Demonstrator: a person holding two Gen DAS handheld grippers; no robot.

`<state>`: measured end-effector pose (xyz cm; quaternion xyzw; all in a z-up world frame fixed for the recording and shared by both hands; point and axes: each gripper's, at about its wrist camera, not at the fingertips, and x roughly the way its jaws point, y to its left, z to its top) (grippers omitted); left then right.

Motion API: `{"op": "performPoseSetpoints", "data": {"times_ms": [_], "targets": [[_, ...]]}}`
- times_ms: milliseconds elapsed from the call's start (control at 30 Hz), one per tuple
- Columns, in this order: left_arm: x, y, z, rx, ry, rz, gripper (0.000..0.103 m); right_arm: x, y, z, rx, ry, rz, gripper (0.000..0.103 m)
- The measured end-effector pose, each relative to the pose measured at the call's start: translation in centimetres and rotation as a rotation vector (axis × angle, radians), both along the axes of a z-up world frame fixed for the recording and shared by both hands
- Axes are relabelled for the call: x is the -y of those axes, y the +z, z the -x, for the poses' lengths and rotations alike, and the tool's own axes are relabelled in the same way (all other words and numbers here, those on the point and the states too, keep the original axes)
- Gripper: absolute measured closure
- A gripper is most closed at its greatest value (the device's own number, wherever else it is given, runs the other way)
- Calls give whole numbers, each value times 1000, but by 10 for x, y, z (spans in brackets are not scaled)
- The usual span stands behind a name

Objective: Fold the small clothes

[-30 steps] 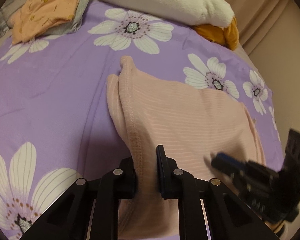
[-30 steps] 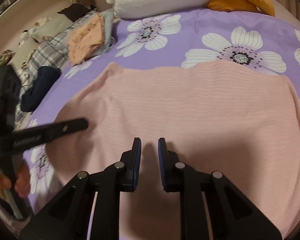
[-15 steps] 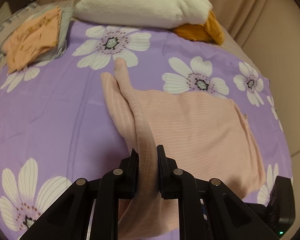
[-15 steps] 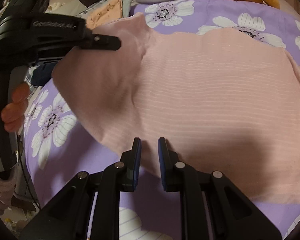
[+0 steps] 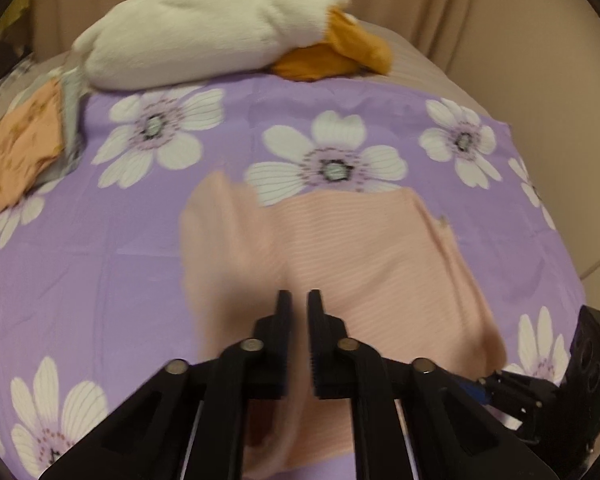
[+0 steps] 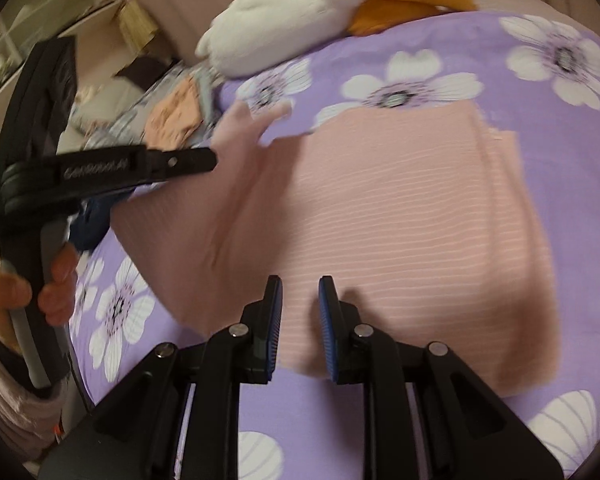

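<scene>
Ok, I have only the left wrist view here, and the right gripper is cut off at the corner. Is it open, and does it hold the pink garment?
Observer: The right gripper is open with nothing between its fingers. It hovers over the near part of the pink garment.
Operator: And the left side of the garment, is it flat?
Observer: No. In the right wrist view that side looks raised off the bedsheet, beside the tip of the left gripper. I cannot tell whether it is clamped.
Operator: Is anything else near there?
Observer: Yes, a dark blue cloth shows just under the left gripper.
</scene>
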<state>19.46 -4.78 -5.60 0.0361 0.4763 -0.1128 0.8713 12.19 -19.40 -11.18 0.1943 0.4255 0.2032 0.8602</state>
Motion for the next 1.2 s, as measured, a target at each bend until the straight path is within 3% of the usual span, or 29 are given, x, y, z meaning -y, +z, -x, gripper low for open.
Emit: {"op": "performPoseSetpoints", "data": {"times_ms": [100, 233, 400, 533, 700, 933, 1067, 1133, 1167, 1200], "targets": [[23, -6, -1, 1, -33, -37, 96, 18, -2, 0, -4, -43, -20, 83], [42, -18, -1, -33, -71, -22, 96, 35, -6, 3, -21, -73, -48, 82], [44, -24, 1, -86, -100, 54, 96, 44, -10, 0, -47, -106, -97, 65], [19, -3, 7, -65, -81, 112, 96, 40, -9, -9, -61, -99, -153, 55], [-30, 25, 14, -11, -7, 121, 96, 14, -3, -28, -75, -17, -237, 37], [-91, 13, 19, -30, 133, 113, 96, -41, -2, -78, -174, 36, -362, 25], [-105, 3, 20, -52, 157, 115, 96, -69, 4, -107, -220, 46, -324, 25], [-108, 1, 20, -58, 160, 118, 96, -79, -3, -118, -262, 66, -300, 42], [-109, 0, 20, -61, 159, 122, 96, -82, -8, -123, -288, 69, -287, 65], [-107, -2, 20, -63, 157, 122, 96, -83, -12, -126, -300, 72, -263, 80]]}}
